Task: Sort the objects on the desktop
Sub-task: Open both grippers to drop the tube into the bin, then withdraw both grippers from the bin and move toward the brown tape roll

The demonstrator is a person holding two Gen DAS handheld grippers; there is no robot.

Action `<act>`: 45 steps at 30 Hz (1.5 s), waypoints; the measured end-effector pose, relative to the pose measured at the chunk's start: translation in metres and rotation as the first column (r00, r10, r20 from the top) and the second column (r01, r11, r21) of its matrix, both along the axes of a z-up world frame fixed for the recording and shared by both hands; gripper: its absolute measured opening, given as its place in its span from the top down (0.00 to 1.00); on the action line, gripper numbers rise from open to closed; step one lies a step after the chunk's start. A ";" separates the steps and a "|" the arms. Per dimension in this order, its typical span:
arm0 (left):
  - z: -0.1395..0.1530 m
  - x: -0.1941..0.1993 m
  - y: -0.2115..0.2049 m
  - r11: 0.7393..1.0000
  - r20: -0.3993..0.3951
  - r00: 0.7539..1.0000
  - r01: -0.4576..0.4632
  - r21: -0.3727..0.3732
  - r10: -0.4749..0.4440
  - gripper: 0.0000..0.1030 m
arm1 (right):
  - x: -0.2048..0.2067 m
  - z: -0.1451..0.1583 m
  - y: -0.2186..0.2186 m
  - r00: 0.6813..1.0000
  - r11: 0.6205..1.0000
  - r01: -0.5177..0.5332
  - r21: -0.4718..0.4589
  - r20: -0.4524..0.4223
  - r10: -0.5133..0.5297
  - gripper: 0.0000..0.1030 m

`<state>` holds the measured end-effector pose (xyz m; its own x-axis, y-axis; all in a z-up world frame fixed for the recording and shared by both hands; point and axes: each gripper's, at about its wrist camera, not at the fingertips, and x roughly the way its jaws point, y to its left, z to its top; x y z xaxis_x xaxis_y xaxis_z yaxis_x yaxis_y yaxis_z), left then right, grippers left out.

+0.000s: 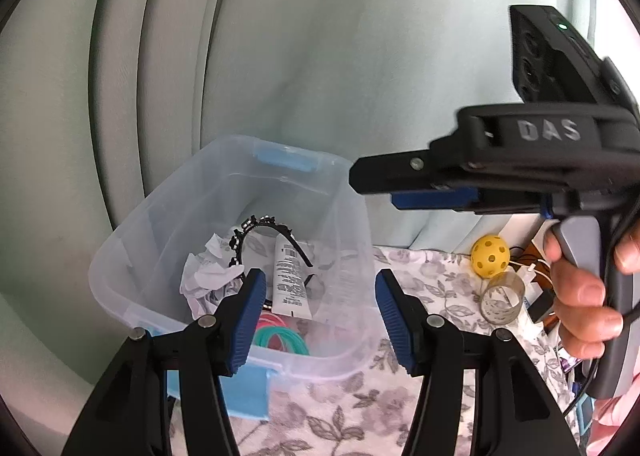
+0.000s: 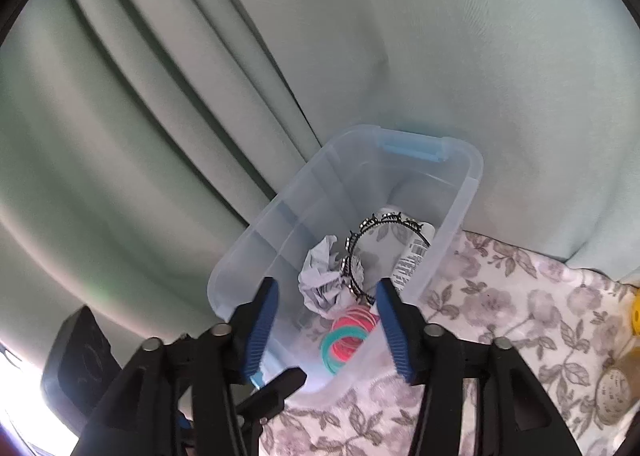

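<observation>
Left gripper tilted down over clear bin, jaws spread wide, gripping nothing. Right gripper likewise above bin, jaws wide apart, empty, held by hand.

Home (floral tablecloth, curtain)

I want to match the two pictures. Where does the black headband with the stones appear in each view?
Left wrist: headband in the clear bin, centre, above the left fingers.
Right wrist: headband in the bin, centre-right.
Shared landmark: crumpled paper left of it.
</observation>
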<state>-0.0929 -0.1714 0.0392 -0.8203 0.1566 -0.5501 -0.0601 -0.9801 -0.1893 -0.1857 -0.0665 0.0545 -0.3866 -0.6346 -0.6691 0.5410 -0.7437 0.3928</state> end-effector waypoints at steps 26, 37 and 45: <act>0.005 0.043 0.060 1.000 0.026 1.000 0.014 -0.007 -0.014 0.42 | 0.103 -0.019 0.112 0.995 0.998 0.020 -0.062 -0.094 -0.026 0.17; -0.026 0.031 0.135 0.994 0.102 0.989 0.109 0.010 -0.109 0.42 | 0.124 -0.080 0.214 0.963 0.966 0.256 -0.044 -0.076 -0.259 0.13; -0.057 0.016 0.192 0.982 0.192 0.963 0.190 0.005 -0.188 0.42 | 0.136 -0.120 0.283 0.912 0.911 0.405 -0.073 -0.035 -0.409 0.13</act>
